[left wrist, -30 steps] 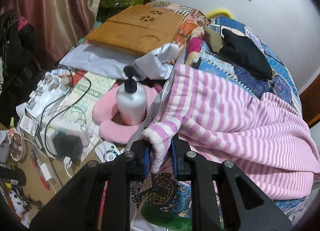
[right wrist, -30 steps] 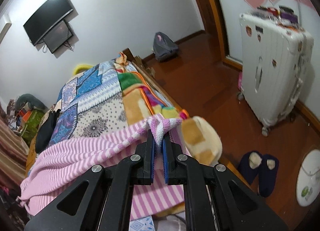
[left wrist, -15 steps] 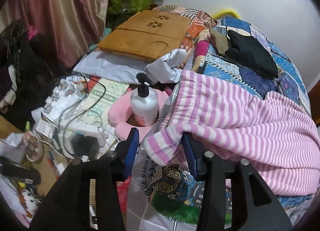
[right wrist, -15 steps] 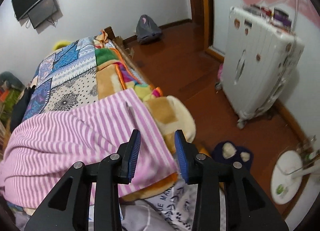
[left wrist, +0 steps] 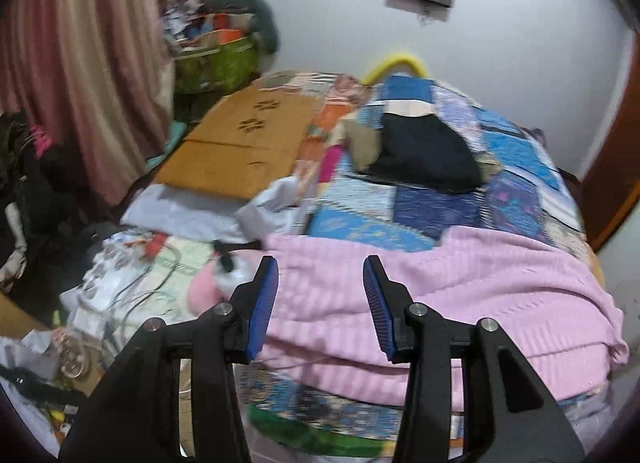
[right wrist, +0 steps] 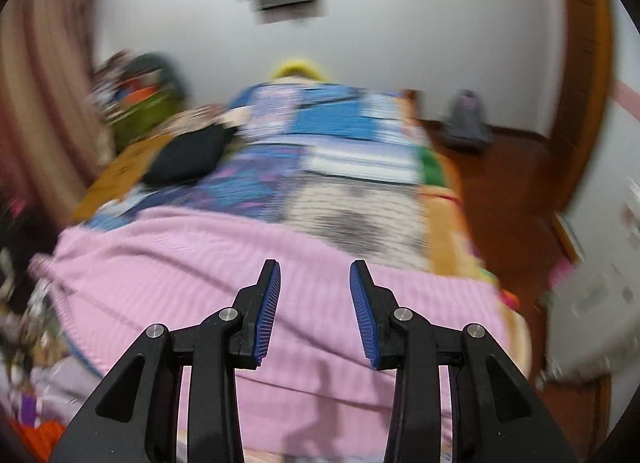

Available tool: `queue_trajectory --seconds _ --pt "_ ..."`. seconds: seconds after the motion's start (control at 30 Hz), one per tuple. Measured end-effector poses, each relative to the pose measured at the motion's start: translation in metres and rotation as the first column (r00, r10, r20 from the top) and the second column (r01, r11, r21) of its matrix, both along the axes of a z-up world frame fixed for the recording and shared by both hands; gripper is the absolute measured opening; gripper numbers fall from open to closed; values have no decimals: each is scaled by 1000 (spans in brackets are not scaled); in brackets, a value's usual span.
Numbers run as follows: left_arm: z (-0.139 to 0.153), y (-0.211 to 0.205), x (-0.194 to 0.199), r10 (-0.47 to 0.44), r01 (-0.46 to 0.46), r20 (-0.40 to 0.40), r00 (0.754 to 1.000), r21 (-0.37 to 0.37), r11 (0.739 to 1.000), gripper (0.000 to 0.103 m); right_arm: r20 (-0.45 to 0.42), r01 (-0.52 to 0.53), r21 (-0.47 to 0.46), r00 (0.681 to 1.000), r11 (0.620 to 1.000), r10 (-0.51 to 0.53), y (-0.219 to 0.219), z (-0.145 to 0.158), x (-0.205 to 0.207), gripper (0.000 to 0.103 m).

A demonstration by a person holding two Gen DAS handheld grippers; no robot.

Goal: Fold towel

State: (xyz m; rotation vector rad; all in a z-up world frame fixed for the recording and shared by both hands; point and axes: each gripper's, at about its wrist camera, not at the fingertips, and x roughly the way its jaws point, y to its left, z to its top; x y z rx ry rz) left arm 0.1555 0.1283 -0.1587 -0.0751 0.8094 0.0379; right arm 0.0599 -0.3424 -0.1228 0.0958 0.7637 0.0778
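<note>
Nearest the cameras, the left gripper [left wrist: 320,291] is seen with its jaws spread and nothing between the blue pads [left wrist: 262,303]; the right gripper [right wrist: 314,295] is likewise spread and empty. Both are held above the pink striped towel [left wrist: 440,295], which lies doubled along the near edge of the bed, on the patchwork quilt [left wrist: 460,203].

The step in hand is judged to be a regrasp for the next fold. It is best done by lowering each gripper onto a corner or short edge of the doubled towel, so that both layers are pinched together and the quilt beneath is left untouched; the edges should be kept aligned as the cloth is carried over.

Counted: one towel, two grippers, one quilt. Farther off, one black garment [left wrist: 424,151] lies on the quilt and one wooden board [left wrist: 240,147] lies beside it.
</note>
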Motion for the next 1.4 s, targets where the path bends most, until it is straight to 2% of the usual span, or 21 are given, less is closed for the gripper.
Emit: queue_trajectory --seconds 0.07,0.17,0.23,0.33,0.57,0.7,0.8,0.83,0.9,1.03,1.23,1.4 --pt "-3 -15 1 -37 37 -8 999 4 999 44 -4 -121 -7 993 993 121 37 -2 11 33" --pt "-19 -37 1 -86 86 -47 995 -3 996 44 -16 -245 -15 970 970 244 77 -7 21 33" --pt "-36 -47 0 -100 98 -88 991 -26 995 44 -37 -331 -27 943 943 330 106 -15 27 33" --pt "-57 -55 -6 -103 98 -130 986 -43 994 44 -80 -429 -53 902 902 424 140 -32 32 41" --pt "-93 -63 -24 -103 91 -200 974 -68 994 54 -189 -547 -67 828 835 528 173 -67 28 43" --pt "-103 -66 -29 -97 87 -213 972 -57 995 59 -177 -559 -96 824 823 539 182 -70 31 47" --pt "-109 -68 -29 -90 81 -220 971 -51 995 60 -172 -558 -66 823 827 542 181 -74 38 47" --pt "-110 -67 -28 -86 76 -221 971 -52 996 60 -172 -558 -53 822 828 543 180 -75 41 45" --pt "-111 -64 -28 -77 65 -221 972 -60 996 60 -166 -555 -54 825 830 540 180 -76 45 36" --pt "-103 -53 -30 -39 30 -198 979 -50 998 60 -157 -550 -46 828 834 538 179 -76 50 11" --pt "-82 -10 -32 68 -77 -135 989 -59 995 69 -133 -550 -16 829 835 544 176 -74 50 7" --pt "-82 34 -16 170 -181 -141 975 -67 981 69 -117 -554 -10 828 833 549 175 -71 46 7"
